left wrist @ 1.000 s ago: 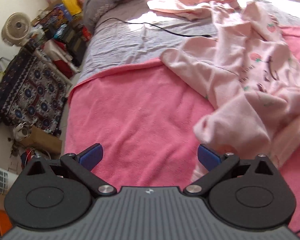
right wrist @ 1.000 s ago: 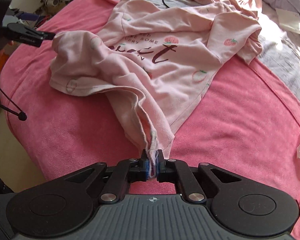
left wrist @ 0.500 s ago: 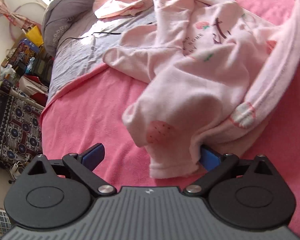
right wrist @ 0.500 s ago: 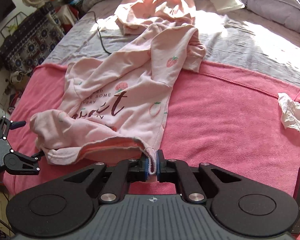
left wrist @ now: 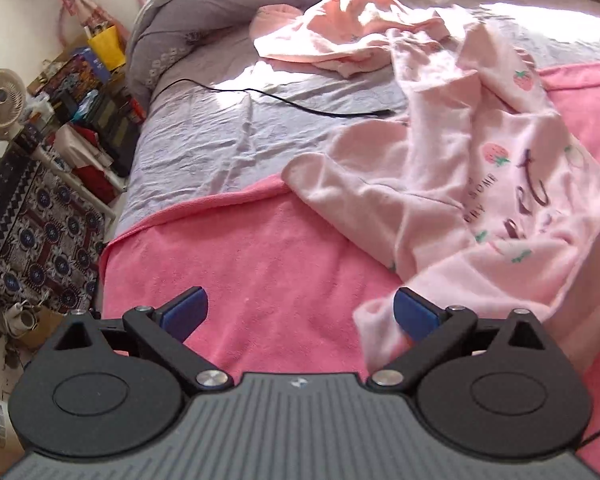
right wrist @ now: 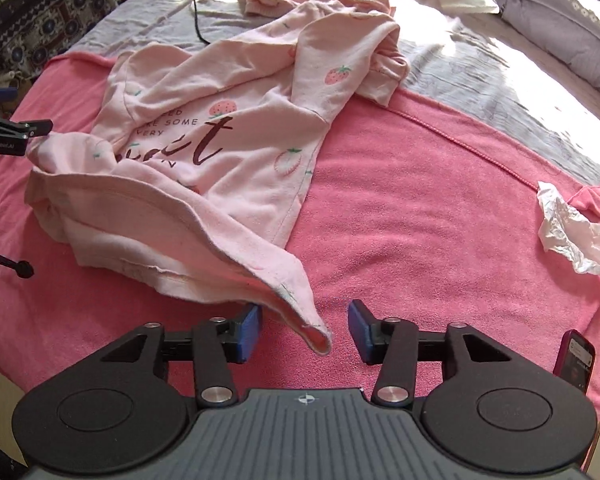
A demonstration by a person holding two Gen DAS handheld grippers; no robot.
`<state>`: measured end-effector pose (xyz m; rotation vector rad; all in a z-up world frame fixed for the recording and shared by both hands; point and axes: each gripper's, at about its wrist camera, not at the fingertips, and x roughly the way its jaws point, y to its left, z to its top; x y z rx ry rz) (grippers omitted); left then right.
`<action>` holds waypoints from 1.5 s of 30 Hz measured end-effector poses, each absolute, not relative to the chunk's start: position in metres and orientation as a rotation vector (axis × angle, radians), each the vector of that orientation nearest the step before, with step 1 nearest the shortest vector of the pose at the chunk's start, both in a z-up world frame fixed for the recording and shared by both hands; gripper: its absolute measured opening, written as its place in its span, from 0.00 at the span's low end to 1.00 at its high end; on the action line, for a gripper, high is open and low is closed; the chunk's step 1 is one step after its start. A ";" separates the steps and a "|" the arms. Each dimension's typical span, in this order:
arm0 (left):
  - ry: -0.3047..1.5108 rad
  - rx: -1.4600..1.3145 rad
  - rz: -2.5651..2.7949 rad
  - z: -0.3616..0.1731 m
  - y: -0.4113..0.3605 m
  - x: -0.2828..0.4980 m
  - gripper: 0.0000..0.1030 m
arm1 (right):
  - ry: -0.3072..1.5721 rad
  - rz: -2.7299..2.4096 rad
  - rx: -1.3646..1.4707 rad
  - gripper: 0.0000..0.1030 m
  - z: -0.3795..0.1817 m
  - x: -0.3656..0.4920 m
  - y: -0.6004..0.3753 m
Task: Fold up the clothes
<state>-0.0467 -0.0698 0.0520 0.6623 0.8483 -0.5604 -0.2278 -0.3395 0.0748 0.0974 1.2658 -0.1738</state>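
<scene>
A pale pink shirt (right wrist: 228, 128) with strawberry prints and dark lettering lies crumpled on a pink blanket (right wrist: 400, 208) on the bed. My right gripper (right wrist: 304, 332) points down at the shirt's near hem corner (right wrist: 312, 328). Its jaws are opening, and that corner lies loose between the blue pads without being pressed. In the left wrist view my left gripper (left wrist: 300, 314) stands wide open over the blanket. A fold of the shirt (left wrist: 480, 208) rests against its right finger (left wrist: 416, 316). The left gripper (right wrist: 8, 132) also shows at the left edge of the right wrist view.
A second pink garment (left wrist: 352, 28) and a black cable (left wrist: 300, 104) lie on the grey sheet behind. A crumpled white tissue (right wrist: 572, 236) and a phone (right wrist: 576, 364) sit at the right. Past the bed's left edge are a patterned cloth (left wrist: 40, 232) and a fan (left wrist: 0, 100).
My right gripper was shut on the shirt's hem and has now parted, dropping the corner between its pads. The left gripper has shifted, so the shirt fold sits further right.
</scene>
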 end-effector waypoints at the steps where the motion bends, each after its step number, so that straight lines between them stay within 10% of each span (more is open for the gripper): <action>1: 0.860 0.689 -0.611 0.050 -0.069 -0.058 0.98 | 1.265 -0.167 0.088 0.49 0.076 -0.230 -0.338; 45: 0.959 0.469 -0.296 0.038 -0.056 -0.029 0.83 | 0.831 -0.022 -0.169 0.71 0.017 -0.173 -0.137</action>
